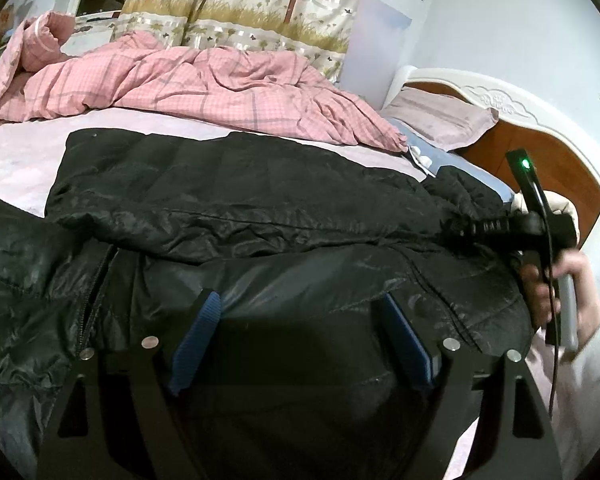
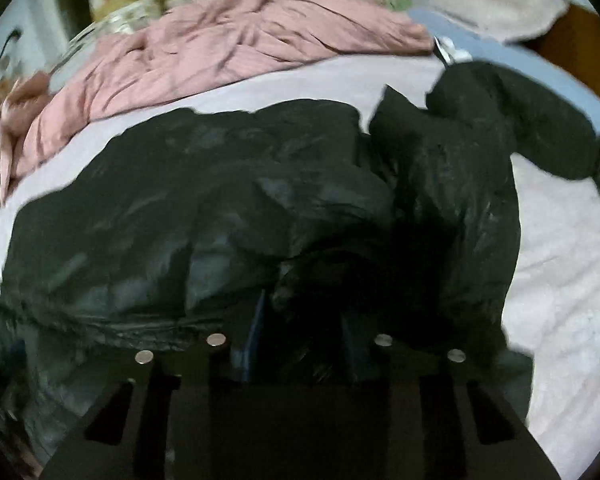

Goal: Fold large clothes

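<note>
my left gripper point(image 1: 300, 336) has its jaws wide apart, with the black jacket point(image 1: 240, 200) just under them and nothing held. my right gripper point(image 2: 300, 344) is narrower and seems to pinch jacket fabric, though the blur hides the contact. i judge one side is folded over; the rest remains. beyond lies the pink quilt point(image 1: 204, 84).

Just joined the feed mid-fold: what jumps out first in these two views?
A big black puffer jacket sprawls across the pale bed sheet, filling both views. Behind it a rumpled pink checked duvet is heaped toward the far side. The left hand-held gripper hangs open over the jacket; the right hand-held gripper has black fabric bunched between its fingers.
</note>
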`<state>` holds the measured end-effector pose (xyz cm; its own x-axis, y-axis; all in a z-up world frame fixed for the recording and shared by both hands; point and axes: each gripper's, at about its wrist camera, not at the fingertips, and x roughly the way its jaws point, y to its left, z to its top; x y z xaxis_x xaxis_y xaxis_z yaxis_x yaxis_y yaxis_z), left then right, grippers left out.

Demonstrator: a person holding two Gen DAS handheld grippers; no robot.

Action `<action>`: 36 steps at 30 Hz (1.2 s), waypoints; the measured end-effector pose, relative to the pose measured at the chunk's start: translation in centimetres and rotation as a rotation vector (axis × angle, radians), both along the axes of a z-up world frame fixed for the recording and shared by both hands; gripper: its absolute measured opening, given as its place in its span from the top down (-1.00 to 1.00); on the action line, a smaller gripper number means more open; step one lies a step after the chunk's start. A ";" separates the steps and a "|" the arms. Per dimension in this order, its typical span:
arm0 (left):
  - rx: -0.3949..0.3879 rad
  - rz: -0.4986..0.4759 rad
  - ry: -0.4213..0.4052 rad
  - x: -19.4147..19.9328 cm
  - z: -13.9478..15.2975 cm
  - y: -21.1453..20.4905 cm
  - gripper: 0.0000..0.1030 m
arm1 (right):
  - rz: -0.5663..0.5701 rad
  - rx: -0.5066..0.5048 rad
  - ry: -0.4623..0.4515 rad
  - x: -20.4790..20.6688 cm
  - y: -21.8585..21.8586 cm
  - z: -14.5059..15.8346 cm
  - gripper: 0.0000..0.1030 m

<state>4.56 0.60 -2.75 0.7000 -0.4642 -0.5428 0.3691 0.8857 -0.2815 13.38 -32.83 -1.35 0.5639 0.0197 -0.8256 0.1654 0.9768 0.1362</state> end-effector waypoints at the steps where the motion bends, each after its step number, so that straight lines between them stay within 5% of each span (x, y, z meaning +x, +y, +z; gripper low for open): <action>1: 0.001 0.000 0.001 0.0 0.0 0.0 -0.59 | -0.002 -0.014 0.003 0.6 -0.6 0.3 0.42; 5: 0.007 -0.003 0.003 0.0 0.0 0.0 -0.62 | -0.028 -0.057 -0.026 1.1 -2.5 0.6 0.42; 14: 0.024 -0.003 0.004 0.0 -0.1 -0.4 -0.65 | -0.140 0.111 -0.183 -1.7 -7.3 3.6 0.42; 20: 0.027 -0.002 0.003 0.0 -0.1 -0.4 -0.65 | -0.028 0.177 -0.027 -0.7 -6.6 1.4 0.42; 23: 0.031 0.001 0.001 0.0 -0.1 -0.5 -0.65 | -0.048 0.116 -0.003 -1.0 -5.6 0.3 0.42; 30: 0.059 0.012 -0.004 0.1 -0.1 -0.9 -0.67 | -0.107 0.014 -0.114 -3.2 -3.4 2.9 0.42; 36: 0.076 0.021 -0.011 -0.1 -0.1 -1.2 -0.67 | -0.135 0.055 -0.147 -5.3 -3.2 3.7 0.32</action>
<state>4.50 -0.56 -2.85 0.7156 -0.4065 -0.5681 0.3526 0.9122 -0.2087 8.07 -36.02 2.32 0.6791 -0.0213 -0.7337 0.2686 0.9375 0.2214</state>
